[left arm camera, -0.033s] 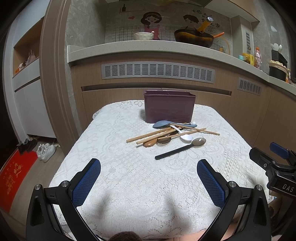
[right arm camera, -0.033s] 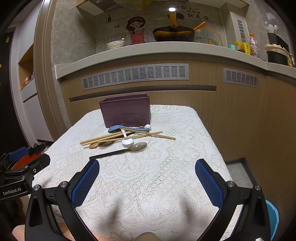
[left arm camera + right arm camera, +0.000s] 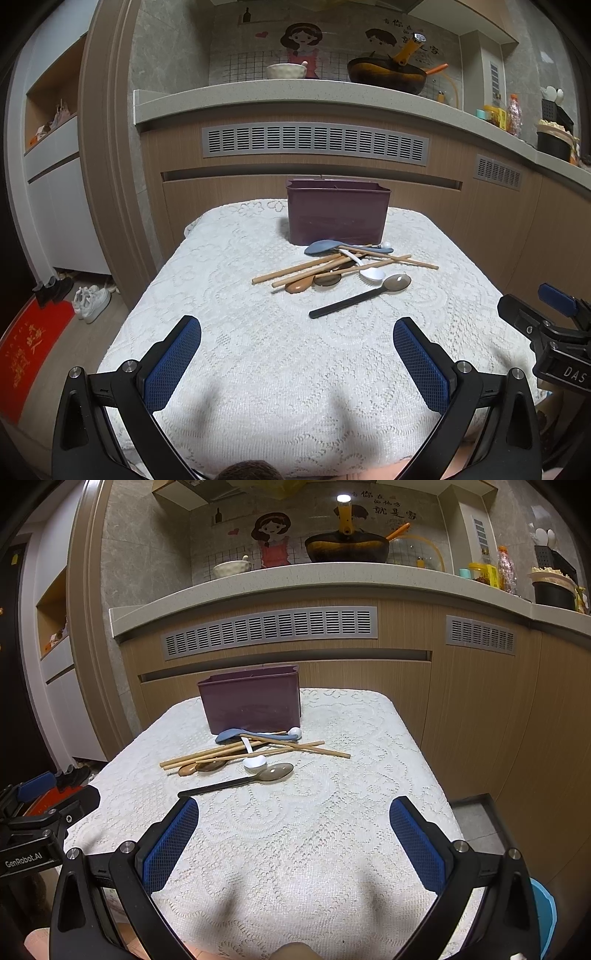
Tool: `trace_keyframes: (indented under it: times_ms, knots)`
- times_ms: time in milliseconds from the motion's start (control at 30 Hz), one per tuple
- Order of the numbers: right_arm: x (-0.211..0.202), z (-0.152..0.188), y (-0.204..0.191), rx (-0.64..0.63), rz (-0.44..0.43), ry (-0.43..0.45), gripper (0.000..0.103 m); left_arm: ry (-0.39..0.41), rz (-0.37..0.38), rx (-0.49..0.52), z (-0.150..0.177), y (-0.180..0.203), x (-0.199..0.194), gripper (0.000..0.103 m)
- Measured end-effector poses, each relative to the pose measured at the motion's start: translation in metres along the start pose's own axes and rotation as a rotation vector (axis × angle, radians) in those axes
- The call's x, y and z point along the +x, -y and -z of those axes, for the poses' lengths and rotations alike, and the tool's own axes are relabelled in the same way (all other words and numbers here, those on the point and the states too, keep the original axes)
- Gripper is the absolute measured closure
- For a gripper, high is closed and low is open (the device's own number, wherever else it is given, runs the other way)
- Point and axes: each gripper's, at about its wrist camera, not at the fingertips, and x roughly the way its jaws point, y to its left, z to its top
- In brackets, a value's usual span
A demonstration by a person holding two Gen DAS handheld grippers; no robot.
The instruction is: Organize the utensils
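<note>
A dark purple bin (image 3: pixel 338 216) (image 3: pixel 253 699) stands upright at the back of the table. In front of it lies a pile of utensils: a blue spoon (image 3: pixel 325 246), wooden chopsticks (image 3: pixel 295 271) (image 3: pixel 207 757), a white spoon (image 3: pixel 371 272) (image 3: pixel 254 762), brown spoons (image 3: pixel 300 285), and nearest me a black-handled spoon (image 3: pixel 354 297) (image 3: pixel 240 781). My left gripper (image 3: pixel 295 328) is open over the near part of the cloth, with nothing between its fingers. My right gripper (image 3: pixel 294 806) is open too, also short of the pile and holding nothing.
A white lace cloth (image 3: pixel 258 387) covers the small table. Wooden cabinets and a counter (image 3: pixel 295 96) rise just behind it. Shoes (image 3: pixel 90 299) and a red mat lie on the floor at left. A blue object (image 3: pixel 543 915) sits low beside the table's right edge.
</note>
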Motion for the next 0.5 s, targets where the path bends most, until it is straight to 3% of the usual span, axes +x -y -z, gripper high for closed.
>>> trace_keyframes:
  times_ms: [200, 367, 500]
  knots:
    - [0.011, -0.011, 0.002, -0.016, 0.01, 0.022, 0.0, -0.013, 0.036, 0.007, -0.018, 0.0, 0.017, 0.0]
    - [0.038, -0.034, 0.002, -0.044, 0.001, 0.019, 0.0, -0.019, 0.053, 0.09, -0.038, 0.0, 0.057, 0.0]
    - [0.072, -0.053, -0.005, -0.126, 0.009, 0.004, 0.0, -0.102, 0.108, 0.126, -0.063, -0.003, 0.1, 0.0]
